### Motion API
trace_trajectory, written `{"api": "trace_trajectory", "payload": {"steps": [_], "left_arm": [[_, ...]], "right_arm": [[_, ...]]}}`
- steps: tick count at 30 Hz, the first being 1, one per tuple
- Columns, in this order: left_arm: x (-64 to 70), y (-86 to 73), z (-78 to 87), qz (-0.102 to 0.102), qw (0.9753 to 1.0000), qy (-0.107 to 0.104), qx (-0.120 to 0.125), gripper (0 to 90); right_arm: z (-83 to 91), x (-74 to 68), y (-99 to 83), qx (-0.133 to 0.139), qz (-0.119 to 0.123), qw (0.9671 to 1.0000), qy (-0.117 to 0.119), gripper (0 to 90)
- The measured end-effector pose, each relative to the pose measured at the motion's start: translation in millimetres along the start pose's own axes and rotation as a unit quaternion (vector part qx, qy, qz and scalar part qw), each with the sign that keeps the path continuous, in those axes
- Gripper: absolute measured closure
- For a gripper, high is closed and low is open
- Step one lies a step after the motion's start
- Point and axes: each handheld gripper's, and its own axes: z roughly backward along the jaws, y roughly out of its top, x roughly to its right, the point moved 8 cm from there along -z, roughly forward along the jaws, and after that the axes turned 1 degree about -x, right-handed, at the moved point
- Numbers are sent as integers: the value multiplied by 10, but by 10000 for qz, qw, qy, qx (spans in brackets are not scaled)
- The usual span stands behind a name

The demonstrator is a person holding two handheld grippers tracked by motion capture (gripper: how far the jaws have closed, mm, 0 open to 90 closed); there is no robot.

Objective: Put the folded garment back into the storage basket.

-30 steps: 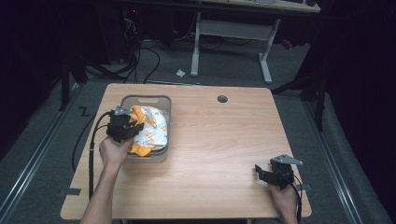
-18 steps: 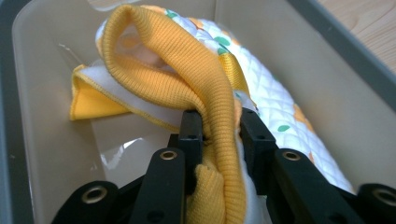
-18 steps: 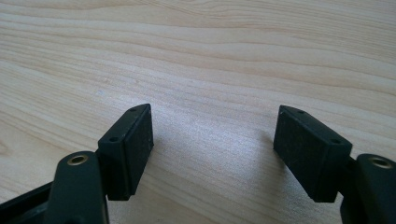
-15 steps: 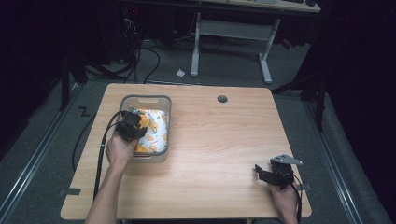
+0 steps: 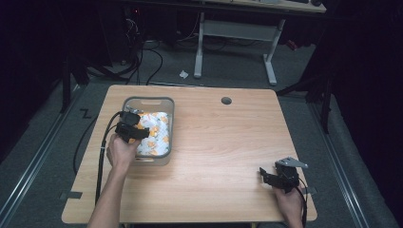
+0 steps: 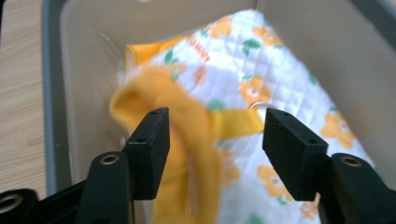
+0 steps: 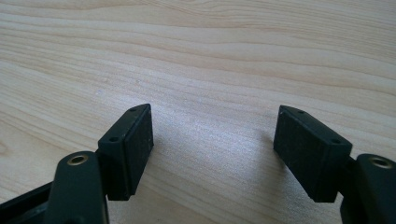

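A white quilted cloth printed with orange flowers lies bunched inside a grey plastic bin at the table's left. My left gripper hangs over the bin's left side. In the left gripper view the left gripper stands open, jaws wide apart over the cloth, and a blurred yellow ribbed hem rises between them. The bin's pale inner wall is at the left. My right gripper rests near the table's front right corner; it is open over bare wood.
The wooden table has a round cable hole near its far edge. A black cable trails from the left gripper along the forearm. Beyond the table stand desk legs and floor cables.
The left gripper has gone down and toward me into the bin. The cloth, bulging above the rim a second ago, now lies lower inside. The right gripper has stayed put.
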Motion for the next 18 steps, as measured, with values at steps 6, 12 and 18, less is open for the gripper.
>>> {"api": "trace_trajectory", "payload": {"steps": [6,12,18], "left_arm": [[25,35,187,107,9988,-185,450,378],[50,25,320,124,9967,-315,739,377],[123,0,430,136,9943,-406,972,364]], "right_arm": [[0,0,0,0,-1,10000,0,289],[0,0,0,0,0,10000,-1,289],[0,0,0,-1,0,10000,-1,289]]}}
